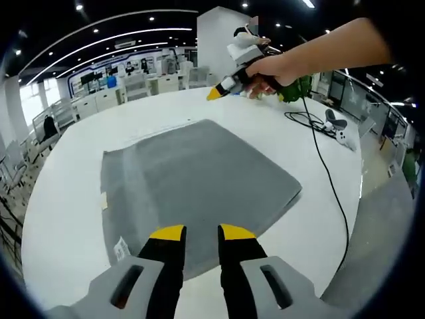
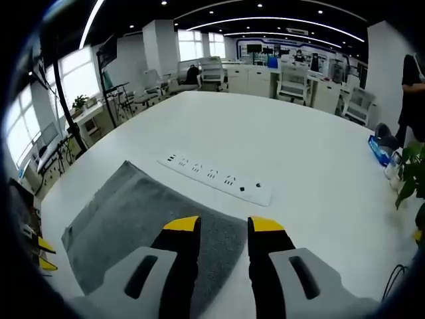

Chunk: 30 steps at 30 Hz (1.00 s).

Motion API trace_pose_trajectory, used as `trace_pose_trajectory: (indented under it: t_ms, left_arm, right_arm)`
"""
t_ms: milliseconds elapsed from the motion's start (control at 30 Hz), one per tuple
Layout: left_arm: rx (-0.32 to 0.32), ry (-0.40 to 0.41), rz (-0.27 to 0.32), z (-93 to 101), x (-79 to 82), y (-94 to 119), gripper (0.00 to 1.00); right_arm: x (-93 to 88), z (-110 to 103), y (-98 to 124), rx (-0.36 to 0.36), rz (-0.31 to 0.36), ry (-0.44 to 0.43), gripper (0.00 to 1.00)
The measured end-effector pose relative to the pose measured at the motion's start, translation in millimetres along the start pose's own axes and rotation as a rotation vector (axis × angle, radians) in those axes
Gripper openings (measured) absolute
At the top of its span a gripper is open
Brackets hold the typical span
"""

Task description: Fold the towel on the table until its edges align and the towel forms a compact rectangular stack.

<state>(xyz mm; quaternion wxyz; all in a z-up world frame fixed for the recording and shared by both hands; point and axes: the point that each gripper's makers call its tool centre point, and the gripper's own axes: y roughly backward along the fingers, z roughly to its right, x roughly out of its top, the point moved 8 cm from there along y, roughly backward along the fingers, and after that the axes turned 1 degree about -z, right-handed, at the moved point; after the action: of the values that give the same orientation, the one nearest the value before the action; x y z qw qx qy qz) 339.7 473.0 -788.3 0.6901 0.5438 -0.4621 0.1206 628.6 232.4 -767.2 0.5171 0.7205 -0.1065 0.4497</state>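
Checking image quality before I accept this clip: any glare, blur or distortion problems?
Left gripper view: strong fisheye bending of the table edge, towel sharp, evenly lit. Right gripper view: bright windows at left, ceiling strips glaring, power strip and towel clear.

No legible text; towel tag (image 1: pixel 121 248) print too small to read.
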Motion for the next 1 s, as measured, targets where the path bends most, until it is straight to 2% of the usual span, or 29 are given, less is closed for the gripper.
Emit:
trace_pose_trajectory:
  t_ms: [200,567,833,1000]
  left_arm:
    - [-0.043,-0.015,0.025,31.4,15.2,-7.9,0.21]
    - [-0.088,-0.029,0.032,76.6,24.4,-22.2,0.21]
    - [-0.109,-0.043,0.030,102.1,29.9,-37.6,0.22]
    - [-0.138,-0.087,0.012,119.0,30.3,-43.9,0.23]
  right_arm:
    - [-8.5,3.2,4.6,0.009,0.001,0.004,0.27]
    - [-21.9,24.1,3.3,0.023,-0.013,0.008,0.27]
    - [-32.7,25.1,2.8,0.045,-0.018,0.016,0.26]
    - [-34.8,28.7,1.9,0.062,-0.015,0.015,0.26]
